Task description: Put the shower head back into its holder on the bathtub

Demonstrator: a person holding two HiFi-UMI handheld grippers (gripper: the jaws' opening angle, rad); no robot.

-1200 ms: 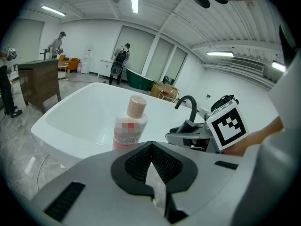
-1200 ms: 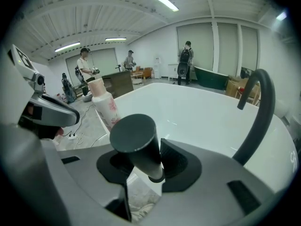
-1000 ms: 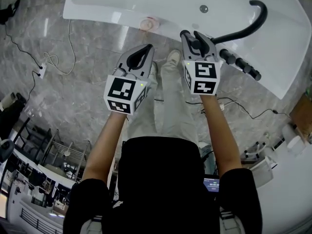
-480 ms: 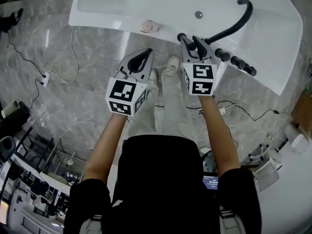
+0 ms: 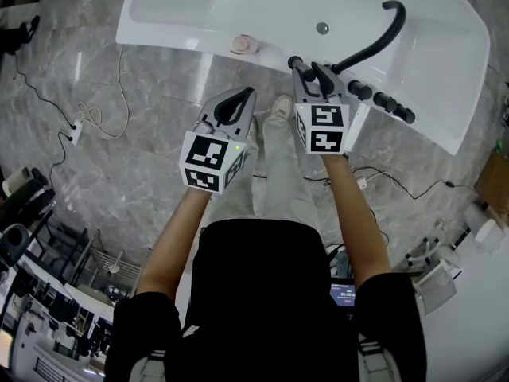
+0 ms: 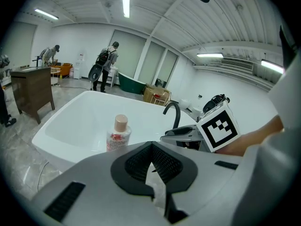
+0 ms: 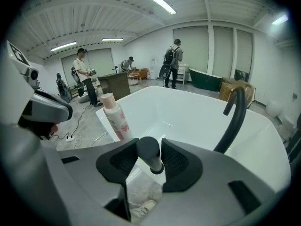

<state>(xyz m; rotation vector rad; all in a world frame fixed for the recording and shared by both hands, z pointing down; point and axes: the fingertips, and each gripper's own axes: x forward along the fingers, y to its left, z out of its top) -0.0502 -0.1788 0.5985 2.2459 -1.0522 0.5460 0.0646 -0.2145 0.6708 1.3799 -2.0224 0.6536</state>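
Note:
The white bathtub (image 5: pixel 183 6) lies across the top of the head view, with a black curved spout (image 5: pixel 374 42) and black knobs (image 5: pixel 382 100) on its near rim. The dark shower head (image 5: pixel 296 60) stands at that rim, and its handle (image 7: pixel 150 155) rises between my right gripper's (image 5: pixel 308 70) pads. Those jaws are opening, while both pads still look in touch with the handle. The holder is hidden beneath it. My left gripper (image 5: pixel 232 103) hangs over the floor to the left, shut and empty (image 6: pixel 151 168).
A pink-capped bottle (image 5: pixel 244 44) stands on the tub rim left of the shower head, also in the right gripper view (image 7: pixel 115 117). Cables and a socket strip (image 5: pixel 70 122) lie on the marble floor. Several people stand far off behind the tub (image 7: pixel 173 62).
The left gripper has risen a little and shifted slightly right. The right gripper stays round the shower head at the tub rim.

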